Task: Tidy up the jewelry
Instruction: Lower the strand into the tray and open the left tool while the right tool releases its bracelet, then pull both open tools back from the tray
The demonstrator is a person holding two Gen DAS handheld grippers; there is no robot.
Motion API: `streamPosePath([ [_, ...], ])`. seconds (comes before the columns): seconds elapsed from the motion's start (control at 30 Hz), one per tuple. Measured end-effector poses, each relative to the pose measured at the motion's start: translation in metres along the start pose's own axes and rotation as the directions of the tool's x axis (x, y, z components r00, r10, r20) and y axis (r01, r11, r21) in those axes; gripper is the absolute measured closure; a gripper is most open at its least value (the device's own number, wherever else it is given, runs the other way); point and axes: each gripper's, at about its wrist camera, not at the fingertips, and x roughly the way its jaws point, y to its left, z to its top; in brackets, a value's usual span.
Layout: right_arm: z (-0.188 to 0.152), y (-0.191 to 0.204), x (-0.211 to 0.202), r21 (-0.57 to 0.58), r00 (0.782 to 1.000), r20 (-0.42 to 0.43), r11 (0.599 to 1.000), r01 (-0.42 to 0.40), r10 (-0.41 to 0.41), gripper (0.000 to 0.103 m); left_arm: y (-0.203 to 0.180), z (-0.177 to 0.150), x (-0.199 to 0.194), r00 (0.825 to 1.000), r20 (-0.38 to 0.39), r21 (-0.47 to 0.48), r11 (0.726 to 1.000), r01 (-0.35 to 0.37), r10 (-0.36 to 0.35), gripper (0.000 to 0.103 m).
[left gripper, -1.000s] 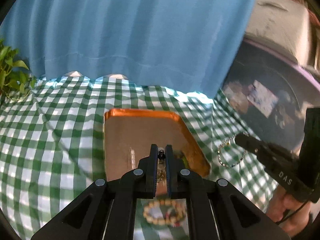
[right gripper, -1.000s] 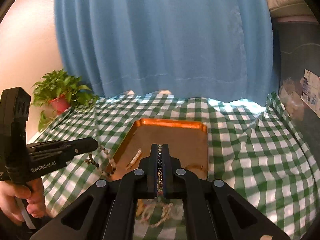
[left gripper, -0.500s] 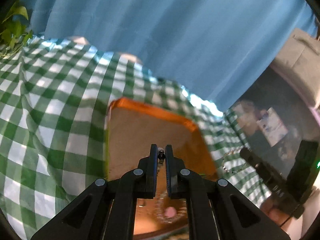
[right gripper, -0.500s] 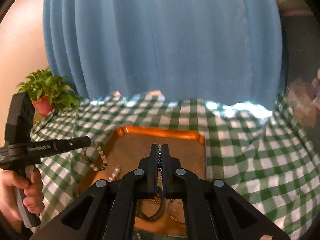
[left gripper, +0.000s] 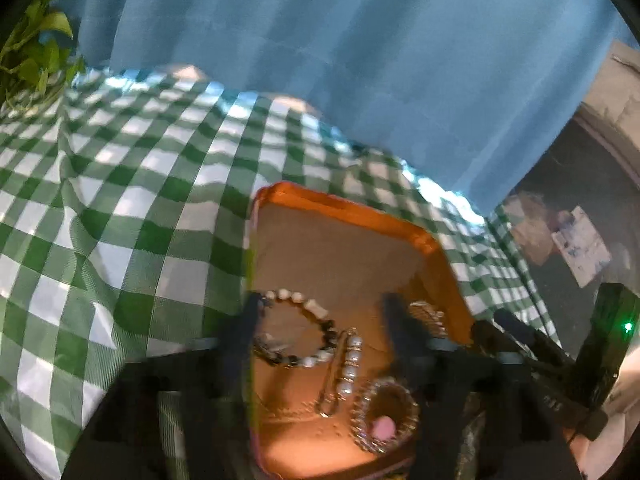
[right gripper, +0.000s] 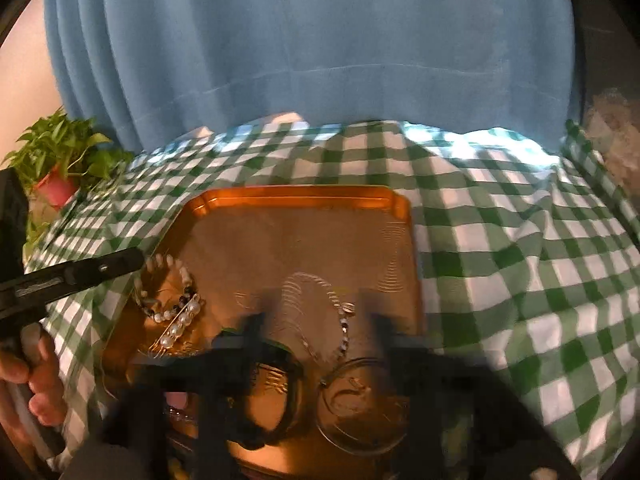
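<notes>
An orange tray [left gripper: 348,208] [right gripper: 304,196] lies on the green checked cloth. My left gripper [left gripper: 320,312] is open and blurred above the tray's left part, over a white and dark bead bracelet [left gripper: 308,308] [right gripper: 176,276]. A pearl pin [left gripper: 350,364] [right gripper: 182,322] and a beaded ring around a pink piece [left gripper: 384,416] lie beside it. My right gripper [right gripper: 312,324] is open and blurred over the tray's near part, above a thin chain with dark beads [right gripper: 344,332], a dark bangle [right gripper: 276,400] and a clear round piece [right gripper: 360,400].
A potted green plant [right gripper: 60,160] stands at the table's far left. A blue curtain [right gripper: 320,40] hangs behind the table. The right gripper's body [left gripper: 560,360] shows at the right of the left wrist view, and the left gripper's finger [right gripper: 80,272] reaches in from the left of the right wrist view.
Both grippers have opened from shut. The bead bracelet has dropped from the left gripper and the beaded chain from the right gripper, and both now lie on the tray.
</notes>
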Motion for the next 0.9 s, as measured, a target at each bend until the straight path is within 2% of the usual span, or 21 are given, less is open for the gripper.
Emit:
streamPosePath([
  [0.07, -0.001, -0.003, -0.015, 0.016, 0.998, 0.057, 1.000, -0.001, 0.000, 0.018, -0.013, -0.006, -0.016, 0.999, 0.030, 0.055, 0.998, -0.018, 0.016, 0.026],
  [0.2, -0.001, -0.005, -0.036, 0.037, 0.996, 0.093, 0.999, -0.002, -0.001, 0.018, -0.030, -0.025, -0.039, 0.997, 0.056, 0.127, 0.990, -0.057, 0.050, 0.026],
  [0.3, -0.011, -0.003, -0.056, 0.035, 0.993, 0.115, 0.999, -0.006, 0.002, 0.018, -0.043, -0.046, -0.053, 0.997, 0.045, 0.163, 0.984, -0.076, 0.070, 0.026],
  [0.43, -0.038, 0.002, -0.091, 0.005, 0.992, 0.128, 1.000, 0.006, -0.007, 0.023, -0.060, -0.068, -0.067, 0.978, 0.011, 0.175, 0.962, -0.208, 0.210, 0.026],
  [0.5, -0.055, 0.004, -0.114, 0.030, 0.993, 0.120, 0.999, -0.018, 0.014, 0.023, -0.066, -0.082, -0.080, 0.975, -0.012, 0.162, 0.963, -0.217, 0.222, 0.026],
  [0.57, -0.070, 0.006, -0.133, 0.046, 0.993, 0.117, 0.999, -0.018, 0.013, 0.028, -0.079, -0.099, -0.101, 0.972, -0.029, 0.177, 0.958, -0.224, 0.232, 0.026],
  [0.6, -0.079, 0.009, -0.143, 0.052, 0.994, 0.111, 0.998, 0.017, -0.023, 0.034, -0.086, -0.107, -0.112, 0.972, -0.033, 0.195, 0.955, -0.223, 0.234, 0.026],
  [0.63, -0.088, 0.012, -0.153, 0.051, 0.993, 0.102, 0.997, 0.055, -0.060, 0.034, -0.093, -0.113, -0.123, 0.971, -0.031, 0.210, 0.951, -0.225, 0.237, 0.026],
  [0.67, -0.098, 0.015, -0.166, 0.052, 0.992, 0.096, 0.996, 0.076, -0.081, 0.034, -0.100, -0.117, -0.134, 0.971, -0.026, 0.221, 0.949, -0.226, 0.238, 0.026],
  [0.77, -0.118, 0.023, -0.203, 0.070, 0.992, 0.114, 0.997, 0.039, -0.047, 0.032, -0.126, -0.130, -0.182, 0.970, 0.000, 0.240, 0.942, -0.235, 0.242, 0.026],
  [0.83, -0.126, 0.029, -0.227, 0.079, 0.990, 0.130, 0.996, 0.043, -0.054, 0.021, -0.136, -0.134, -0.209, 0.969, 0.000, 0.220, 0.945, -0.240, 0.246, 0.026],
  [0.9, -0.132, 0.034, -0.252, 0.095, 0.990, 0.132, 0.994, 0.044, -0.057, 0.020, -0.144, -0.137, -0.239, 0.963, 0.013, 0.173, 0.948, -0.266, 0.268, 0.026],
])
